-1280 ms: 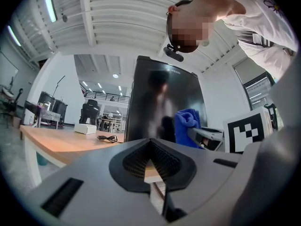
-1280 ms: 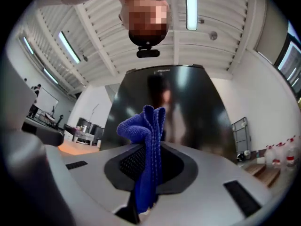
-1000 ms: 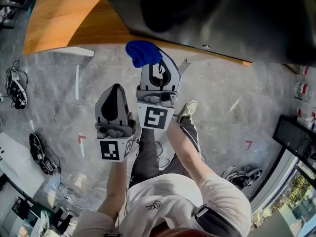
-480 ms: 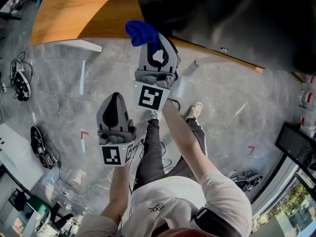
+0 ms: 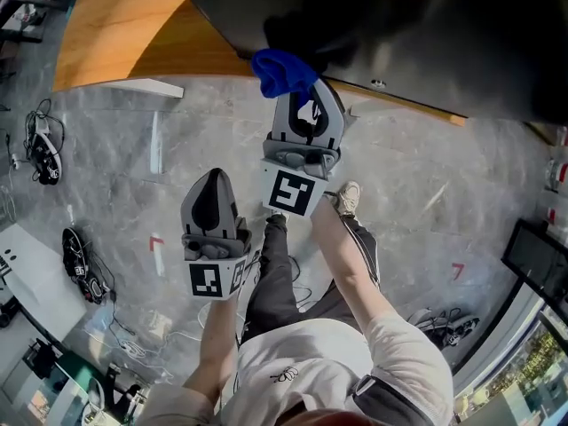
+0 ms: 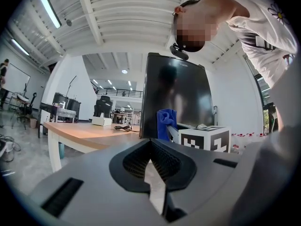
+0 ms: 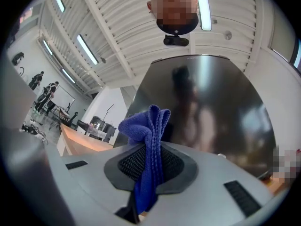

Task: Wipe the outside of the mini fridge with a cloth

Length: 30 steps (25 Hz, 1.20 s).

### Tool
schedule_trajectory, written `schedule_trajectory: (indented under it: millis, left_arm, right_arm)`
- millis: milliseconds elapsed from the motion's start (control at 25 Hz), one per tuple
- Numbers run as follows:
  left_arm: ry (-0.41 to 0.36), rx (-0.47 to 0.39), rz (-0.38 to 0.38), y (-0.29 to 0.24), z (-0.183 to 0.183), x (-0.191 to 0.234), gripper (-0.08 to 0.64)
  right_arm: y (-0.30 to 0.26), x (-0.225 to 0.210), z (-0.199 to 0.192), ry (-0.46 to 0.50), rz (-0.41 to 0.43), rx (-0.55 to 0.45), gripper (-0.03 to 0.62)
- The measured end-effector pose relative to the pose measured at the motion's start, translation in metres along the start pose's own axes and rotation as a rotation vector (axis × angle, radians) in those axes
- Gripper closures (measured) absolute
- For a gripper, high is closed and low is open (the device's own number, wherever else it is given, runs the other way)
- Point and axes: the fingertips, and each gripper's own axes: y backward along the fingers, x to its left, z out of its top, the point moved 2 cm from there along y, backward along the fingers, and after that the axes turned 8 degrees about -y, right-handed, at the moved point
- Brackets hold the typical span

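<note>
Starting at the left of the head view: a wooden table (image 5: 115, 34), and below its edge the left gripper (image 5: 211, 177), hanging over the floor (image 5: 106, 202) with jaws pressed together on nothing, idle and well apart from the work. Moving right to the right gripper (image 5: 300, 96): clamped hard on a blue cloth (image 5: 282, 71), pinched in a fold, a bunched tuft poking past the tips and a tail trailing back between the jaws. Further right and above, the mini fridge (image 5: 426, 25), black and glossy, standing on the table near its edge, the tuft raised to a lower corner of its dark face. Judged to be the wiping step itself, at or just before a stroke, with nearly all of that face left to cover. Calls next for pressing the tuft flat onto the panel and dragging it across in steady passes, keeping the clamp tight against slipping, then working round to the sides and top. Contact between cloth and fridge impossible to confirm: dark against dark in the head view, and merely in front of the door in the right gripper view. Cut off by the frame: the upper part and far side of the fridge; hidden altogether: its back. No dirt or streaks to be made out on the mirror-like surface, only blurred reflections.
</note>
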Motion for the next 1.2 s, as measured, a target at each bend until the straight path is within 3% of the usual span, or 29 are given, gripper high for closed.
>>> schedule_trajectory:
  millis: [440,840,1200]
  left_arm:
    - [0.024,-0.041,-0.170,-0.041,0.024,-0.096,0.555]
    - [0.021,-0.051,-0.303,-0.061,0.034,-0.176,0.555]
    - [0.018,-0.070,-0.339,-0.074,0.039,-0.211,0.555]
  right_arm:
    - [0.046,-0.132,0.027,0.058,-0.180,-0.052,0.531]
    - [0.095,-0.278,0.022,0.118,-0.452,-0.013,0.531]
    - [0.114,-0.355,0.013,0.110,-0.619,-0.009,0.531]
